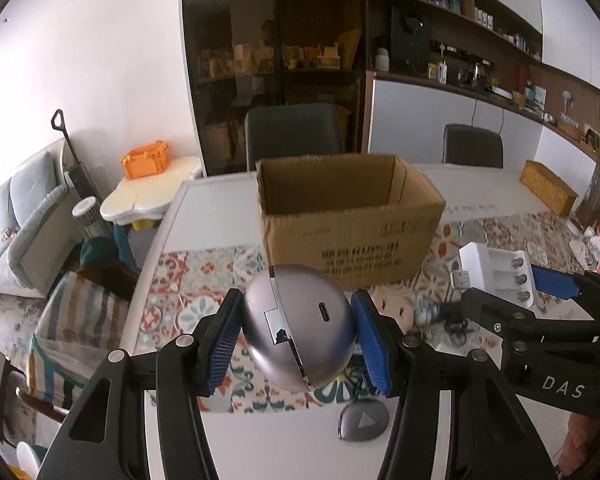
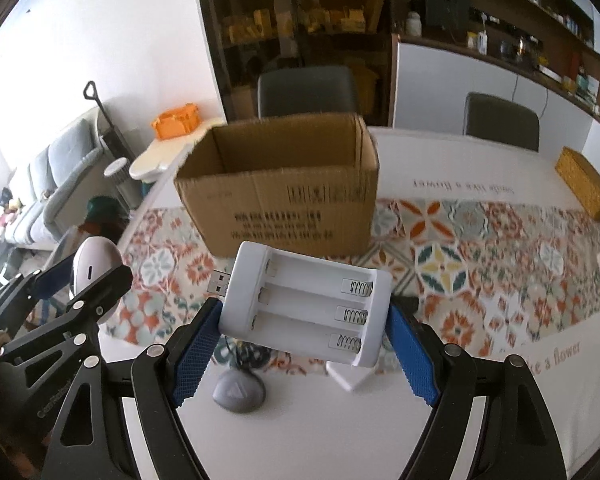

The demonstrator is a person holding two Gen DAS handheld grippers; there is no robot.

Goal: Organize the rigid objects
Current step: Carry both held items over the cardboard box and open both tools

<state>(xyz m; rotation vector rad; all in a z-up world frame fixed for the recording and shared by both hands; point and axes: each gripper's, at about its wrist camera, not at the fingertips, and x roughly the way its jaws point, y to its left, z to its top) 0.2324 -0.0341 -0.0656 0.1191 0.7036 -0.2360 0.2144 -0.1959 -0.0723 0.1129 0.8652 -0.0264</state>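
Note:
My left gripper is shut on a round silver device with a USB-C port, held above the table in front of an open cardboard box. My right gripper is shut on a white battery charger with three empty slots and a USB plug, held above the table just short of the same box. The charger also shows in the left wrist view, and the silver device in the right wrist view. The box interior looks empty as far as visible.
A grey teardrop-shaped piece lies on the white table below the grippers, also in the right wrist view. A patterned runner, a woven box, small items and two chairs surround the box.

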